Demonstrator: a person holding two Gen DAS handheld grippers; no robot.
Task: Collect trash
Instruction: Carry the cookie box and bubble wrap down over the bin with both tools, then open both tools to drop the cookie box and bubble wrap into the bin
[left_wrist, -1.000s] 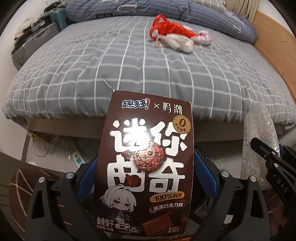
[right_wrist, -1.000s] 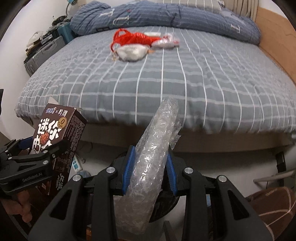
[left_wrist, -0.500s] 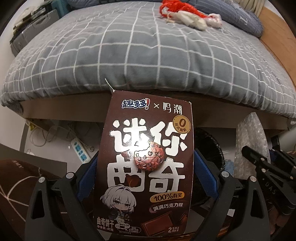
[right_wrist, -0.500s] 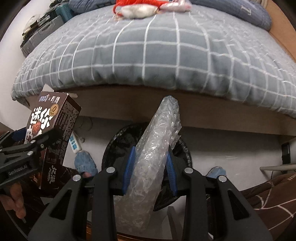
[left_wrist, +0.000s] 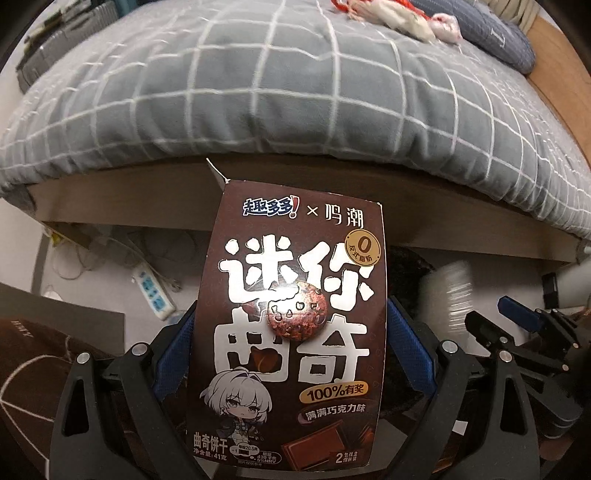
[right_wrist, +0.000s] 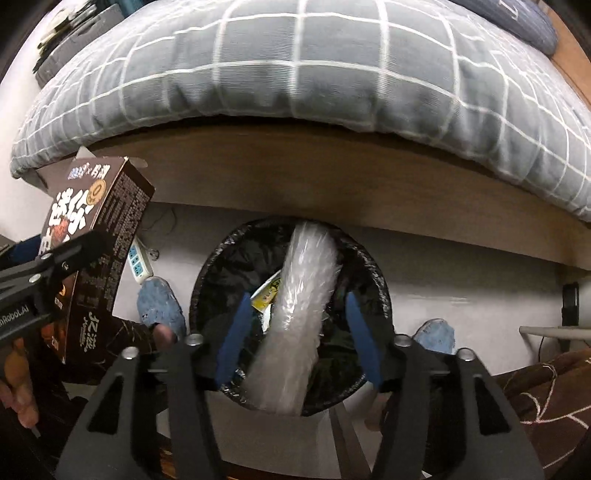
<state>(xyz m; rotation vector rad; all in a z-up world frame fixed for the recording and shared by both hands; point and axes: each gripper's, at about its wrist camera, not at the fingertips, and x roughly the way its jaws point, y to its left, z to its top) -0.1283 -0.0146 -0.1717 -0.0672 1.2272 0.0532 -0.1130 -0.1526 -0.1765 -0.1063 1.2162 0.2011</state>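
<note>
The right hand-held gripper (right_wrist: 299, 328) has just been opening; its jaws stand apart from the blurred bubble wrap (right_wrist: 295, 325) between them, over the bin (right_wrist: 376, 266). The left hand-held gripper (left_wrist: 291, 339) clamps the box (left_wrist: 295, 325), which hides its fingertips. Beyond is the bed (right_wrist: 295, 66).

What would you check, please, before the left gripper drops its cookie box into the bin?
1. Right gripper open, jaws just widened: ok.
2. Bubble wrap free of the blue pads and over the bin: ok; blurred, so whether it is falling I cannot tell.
3. Cookie box held by the left gripper: ok.
4. Box above the bin opening: not ok; in the right wrist view it sits left of the rim.
5. Room left in the bin: cannot tell.
</note>
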